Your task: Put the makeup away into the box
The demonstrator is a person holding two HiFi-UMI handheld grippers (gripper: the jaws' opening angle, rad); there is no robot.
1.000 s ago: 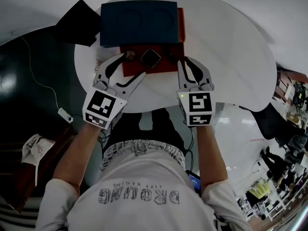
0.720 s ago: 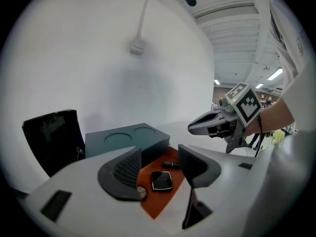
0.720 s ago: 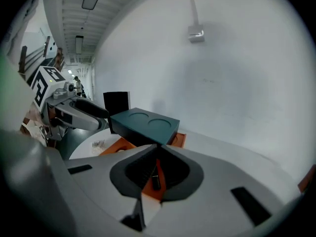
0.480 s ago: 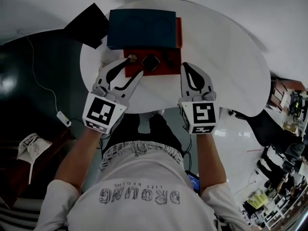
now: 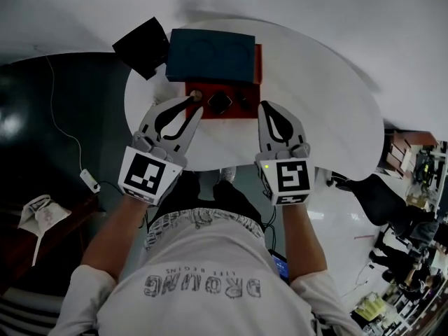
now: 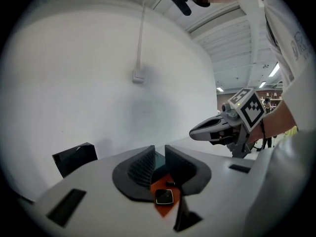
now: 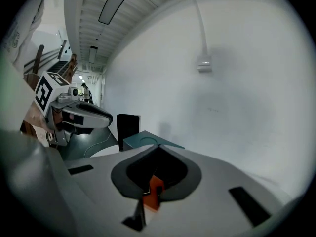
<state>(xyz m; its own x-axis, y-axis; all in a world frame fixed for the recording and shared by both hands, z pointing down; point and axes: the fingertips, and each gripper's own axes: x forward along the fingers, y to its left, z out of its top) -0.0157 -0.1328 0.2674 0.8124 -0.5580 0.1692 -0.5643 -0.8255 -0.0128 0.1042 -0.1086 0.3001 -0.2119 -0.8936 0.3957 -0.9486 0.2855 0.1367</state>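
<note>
The red box (image 5: 210,110) lies open on the white round table (image 5: 329,96), with its dark blue lid (image 5: 212,54) folded back behind it. Inside it are a black square compact (image 5: 219,103), a small round item (image 5: 197,95) and a small dark item (image 5: 243,100). My left gripper (image 5: 196,107) hovers over the box's left front corner. Its jaws are closing with a narrow gap and nothing between them; through the gap the compact (image 6: 164,196) shows below. My right gripper (image 5: 264,106) hovers at the box's right front corner, shut and empty.
A black case (image 5: 143,46) stands at the table's far left edge, beside the lid. The table's front edge is just below both grippers, with my legs and dark floor under it. A cable with a small box (image 5: 87,180) lies on the floor at left.
Both grippers have lifted up off the box and table. The left jaws went from wide open to nearly together. The right jaws have closed fully.
</note>
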